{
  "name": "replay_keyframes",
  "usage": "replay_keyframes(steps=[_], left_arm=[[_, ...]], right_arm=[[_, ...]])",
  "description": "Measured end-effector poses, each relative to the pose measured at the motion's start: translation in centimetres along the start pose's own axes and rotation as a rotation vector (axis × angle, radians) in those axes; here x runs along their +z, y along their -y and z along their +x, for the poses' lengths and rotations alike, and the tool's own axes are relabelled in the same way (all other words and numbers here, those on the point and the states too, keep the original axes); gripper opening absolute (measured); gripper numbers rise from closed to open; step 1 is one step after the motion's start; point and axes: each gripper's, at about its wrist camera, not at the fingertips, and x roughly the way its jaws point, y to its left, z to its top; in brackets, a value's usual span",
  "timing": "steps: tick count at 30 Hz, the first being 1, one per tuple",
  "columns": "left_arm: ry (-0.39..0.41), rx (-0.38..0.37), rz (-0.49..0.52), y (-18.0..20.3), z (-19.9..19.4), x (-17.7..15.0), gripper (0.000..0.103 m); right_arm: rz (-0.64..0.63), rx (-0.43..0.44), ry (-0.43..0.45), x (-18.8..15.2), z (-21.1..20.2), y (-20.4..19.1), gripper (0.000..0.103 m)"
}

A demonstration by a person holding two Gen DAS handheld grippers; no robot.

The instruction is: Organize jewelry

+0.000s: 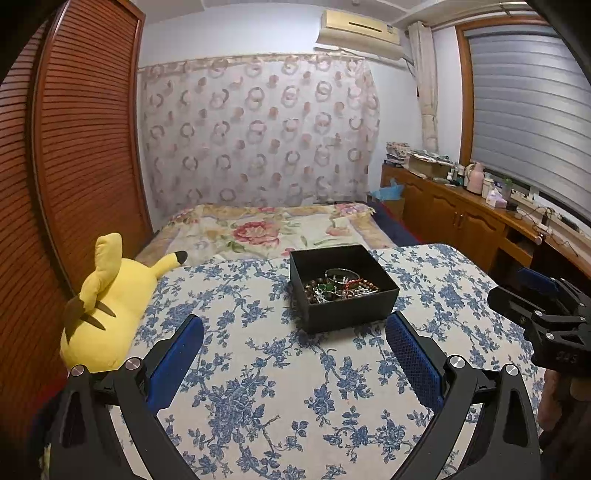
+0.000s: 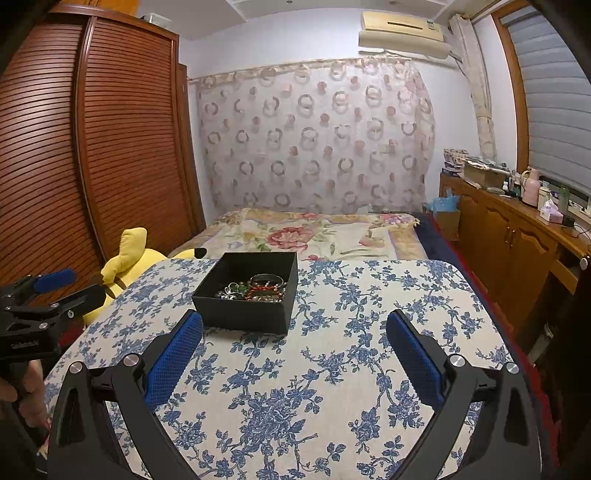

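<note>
Both grippers (image 1: 293,325) (image 2: 293,325) gape — black box (image 1: 343,291) near table's (image 1: 258,387) far edge.

Ahead of me a bed (image 1: 266,229) with a flowered spread runs to a pale wall hung with a ring-patterned curtain (image 1: 258,129), an air conditioner (image 1: 360,31) mounted above it. To my left stands a slatted wooden wardrobe (image 1: 85,129); to my right a low wooden cabinet (image 2: 517,236), cluttered on top, sits under a window with grey blinds (image 1: 532,103)
</note>
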Motion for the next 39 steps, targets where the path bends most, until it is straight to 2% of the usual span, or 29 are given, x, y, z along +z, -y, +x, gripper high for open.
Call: replay_keyframes(steps=[39], left_arm=[[0.007,0.008,0.000,-0.32,-0.12,0.08,0.095]], right_arm=[[0.001,-0.003,0.002,-0.10,0.01,0.01,0.100]])
